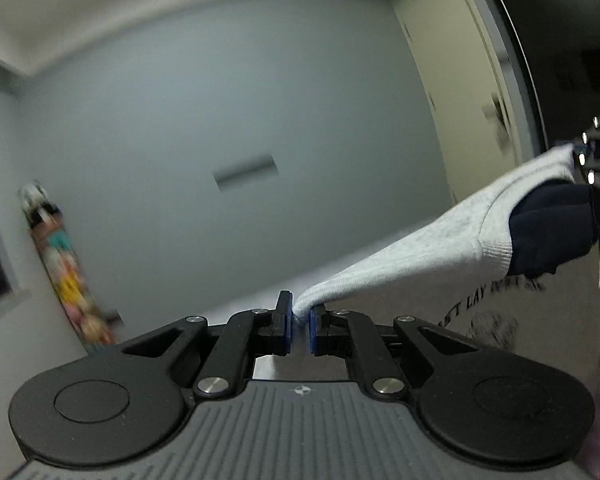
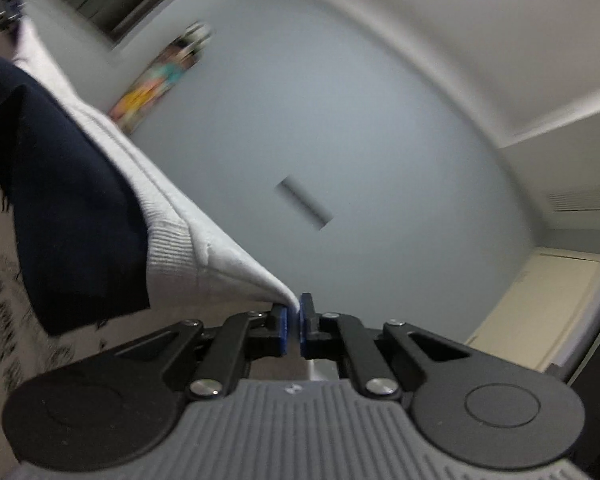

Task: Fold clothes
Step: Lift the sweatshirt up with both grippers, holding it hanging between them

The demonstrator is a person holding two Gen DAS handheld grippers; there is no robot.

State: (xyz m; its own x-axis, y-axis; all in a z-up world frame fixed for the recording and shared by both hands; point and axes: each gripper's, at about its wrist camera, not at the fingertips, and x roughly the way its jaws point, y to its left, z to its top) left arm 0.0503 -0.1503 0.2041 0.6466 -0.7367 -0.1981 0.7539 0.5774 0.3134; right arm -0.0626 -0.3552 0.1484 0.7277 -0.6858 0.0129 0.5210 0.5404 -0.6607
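A light grey sweatshirt (image 1: 412, 256) with a ribbed collar, a dark navy inner lining (image 1: 548, 228) and black printed lettering hangs stretched in the air between both grippers. My left gripper (image 1: 299, 322) is shut on one shoulder corner of it. My right gripper (image 2: 293, 322) is shut on the other shoulder corner of the sweatshirt (image 2: 172, 216); it also shows far right in the left wrist view (image 1: 584, 158). The navy lining (image 2: 72, 200) hangs below the collar. Both views point up at the wall.
A pale blue wall (image 1: 220, 120) with a dark slot fills both views. A colourful skateboard (image 1: 66, 268) leans against it at the left. A cream door (image 1: 456, 80) is at the right, beside a dark window frame.
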